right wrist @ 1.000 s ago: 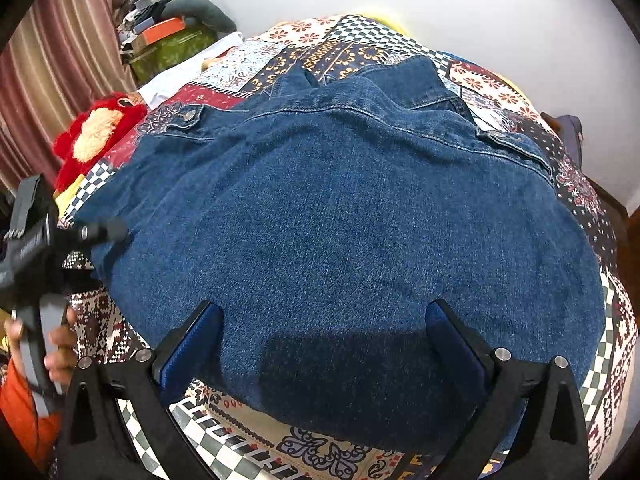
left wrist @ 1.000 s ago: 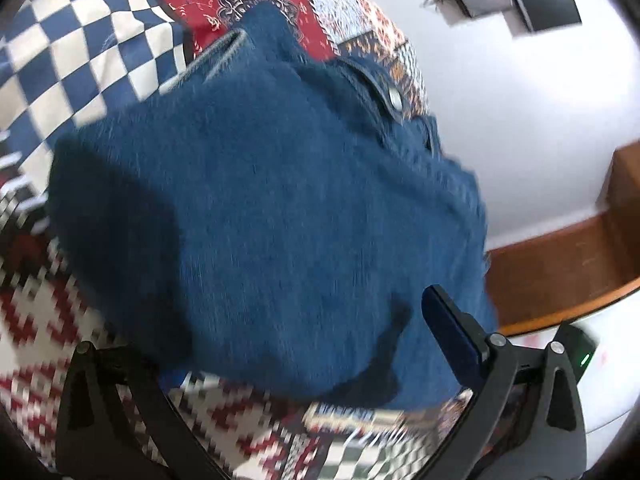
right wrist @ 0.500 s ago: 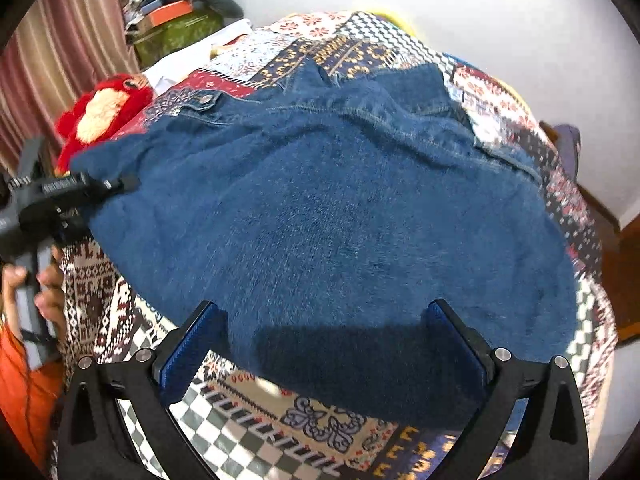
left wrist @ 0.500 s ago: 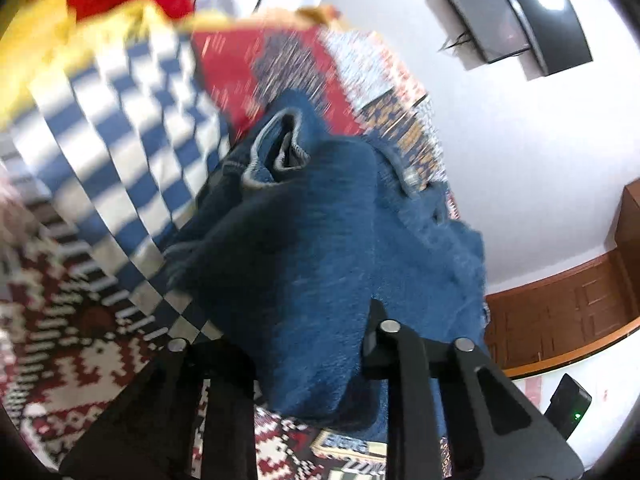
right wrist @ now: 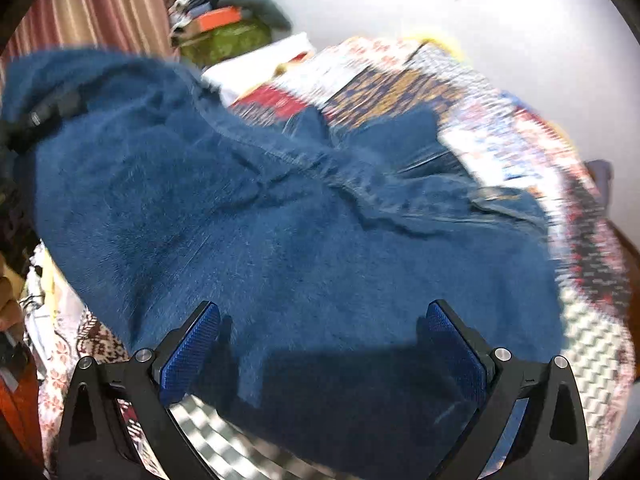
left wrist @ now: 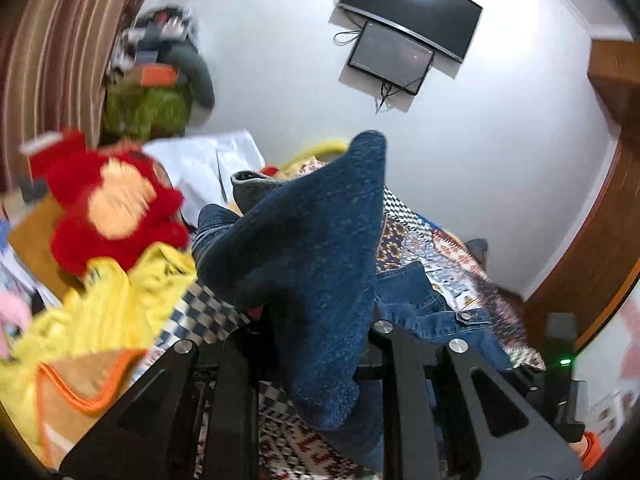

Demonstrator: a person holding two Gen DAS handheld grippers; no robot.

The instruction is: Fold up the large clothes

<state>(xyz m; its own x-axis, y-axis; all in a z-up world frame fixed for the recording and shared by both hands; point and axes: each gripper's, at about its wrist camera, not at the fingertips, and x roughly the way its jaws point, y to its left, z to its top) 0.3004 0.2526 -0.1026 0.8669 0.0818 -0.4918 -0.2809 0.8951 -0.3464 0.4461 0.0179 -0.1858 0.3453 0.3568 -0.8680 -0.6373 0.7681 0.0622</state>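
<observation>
A large blue denim jacket (right wrist: 320, 240) lies on a patchwork quilt (right wrist: 500, 128) on the bed. My left gripper (left wrist: 316, 344) is shut on a corner of the jacket (left wrist: 316, 248) and holds it lifted, the cloth standing up between the fingers. In the right wrist view the left gripper (right wrist: 44, 112) shows at the far left with the raised fabric. My right gripper (right wrist: 320, 344) is open and empty, its blue pads (right wrist: 192, 352) over the jacket's near edge.
A red plush toy (left wrist: 108, 200) and yellow cloth (left wrist: 100, 312) lie left of the jacket. A green bag (left wrist: 148, 108) with clutter stands by the striped curtain (left wrist: 52, 48). A screen (left wrist: 408, 32) hangs on the white wall. A wooden frame (left wrist: 592, 264) is at the right.
My left gripper closed on the jacket's left corner and lifted it up off the bed. The right gripper stayed open over the near edge, shifting slightly.
</observation>
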